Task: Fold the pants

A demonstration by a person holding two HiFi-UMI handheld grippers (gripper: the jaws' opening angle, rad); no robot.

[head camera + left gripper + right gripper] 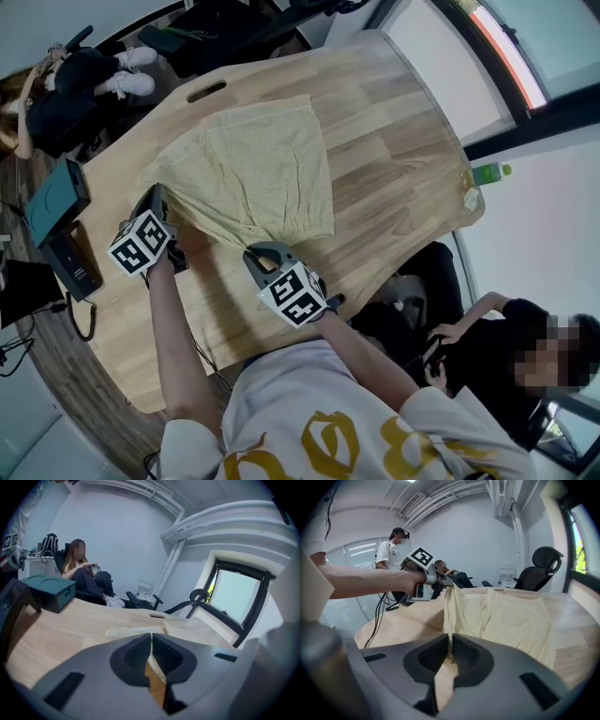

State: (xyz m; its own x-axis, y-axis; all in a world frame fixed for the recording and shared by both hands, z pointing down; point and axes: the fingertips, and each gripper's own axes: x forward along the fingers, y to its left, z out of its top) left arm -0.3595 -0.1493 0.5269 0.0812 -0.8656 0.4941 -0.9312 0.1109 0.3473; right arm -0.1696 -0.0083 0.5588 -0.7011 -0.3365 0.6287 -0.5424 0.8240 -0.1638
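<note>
Pale yellow pants lie spread on the wooden table, with their near edge lifted off the wood. My left gripper is shut on the near left corner of the pants. My right gripper is shut on the near right corner. In the left gripper view a thin fold of the yellow cloth is pinched in the left gripper, and the rest of the pants lies flat beyond. In the right gripper view the pants hang from the right gripper up to the left gripper.
A teal box stands off the table's left edge, with a black device and cable below it. A green bottle sits at the table's right corner. One person sits at the far left, another at the right. A slot is cut near the far edge.
</note>
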